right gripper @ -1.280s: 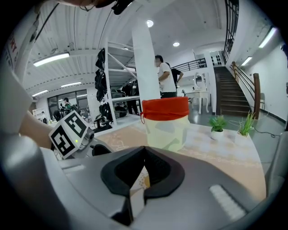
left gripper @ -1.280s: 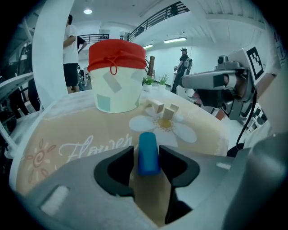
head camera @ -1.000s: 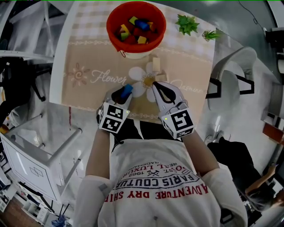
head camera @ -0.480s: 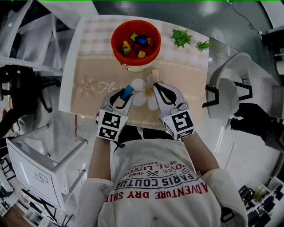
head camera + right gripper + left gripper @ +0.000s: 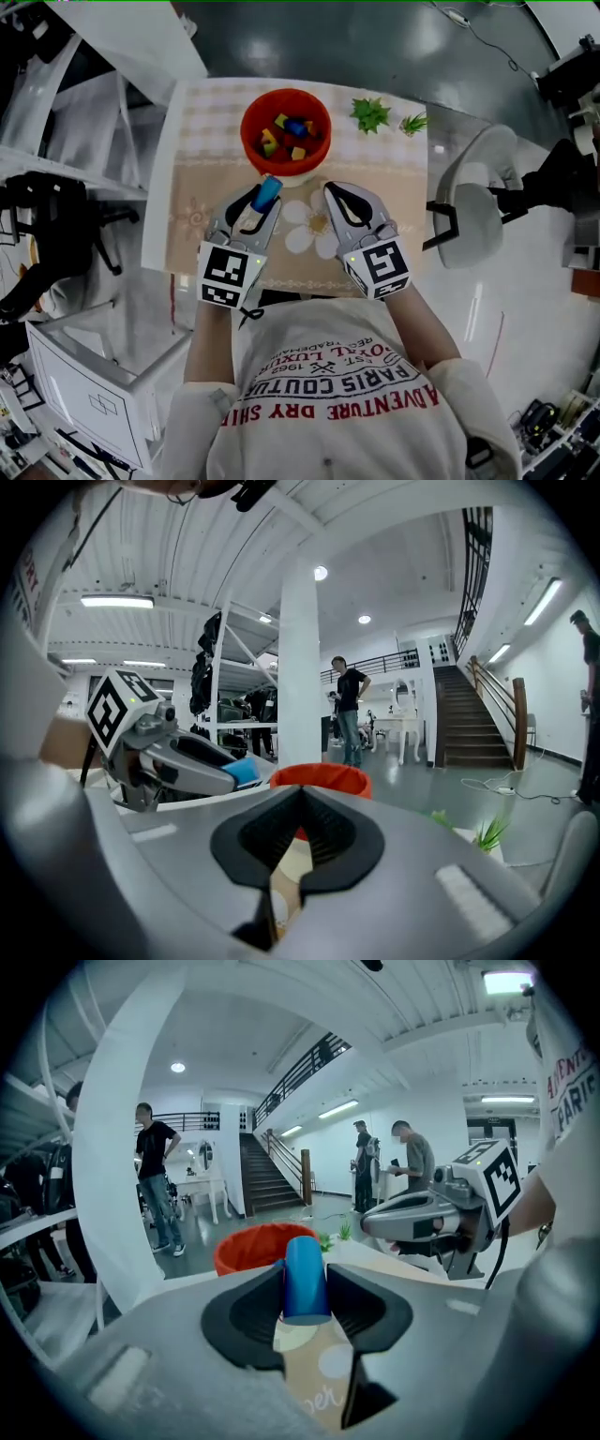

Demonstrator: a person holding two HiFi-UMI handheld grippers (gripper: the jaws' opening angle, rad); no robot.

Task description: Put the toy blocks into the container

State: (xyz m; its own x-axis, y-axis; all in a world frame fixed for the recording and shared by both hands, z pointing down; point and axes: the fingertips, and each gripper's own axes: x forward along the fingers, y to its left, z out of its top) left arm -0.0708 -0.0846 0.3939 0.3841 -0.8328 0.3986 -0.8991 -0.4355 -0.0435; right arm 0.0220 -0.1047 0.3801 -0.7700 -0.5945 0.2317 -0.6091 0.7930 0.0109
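A red bowl (image 5: 286, 131) holding several coloured blocks stands at the far side of the beige flowered mat (image 5: 202, 202). My left gripper (image 5: 263, 195) is shut on a blue cylinder block (image 5: 268, 190), which it holds just short of the bowl's near rim. In the left gripper view the blue block (image 5: 305, 1279) stands upright between the jaws, with the bowl (image 5: 251, 1246) beyond it. My right gripper (image 5: 329, 190) hovers beside it over the mat, shut and holding nothing. In the right gripper view its jaws meet in front of the bowl (image 5: 323, 778).
Two small green plants (image 5: 371, 113) (image 5: 412, 122) stand at the table's far right. A white chair (image 5: 473, 211) is close to the table's right edge. White shelving (image 5: 75, 122) lies to the left. People stand far off in the hall.
Both grippers have moved forward toward the red bowl, the left one carrying the blue block up to its near rim. The head camera has risen, so the table looks smaller.
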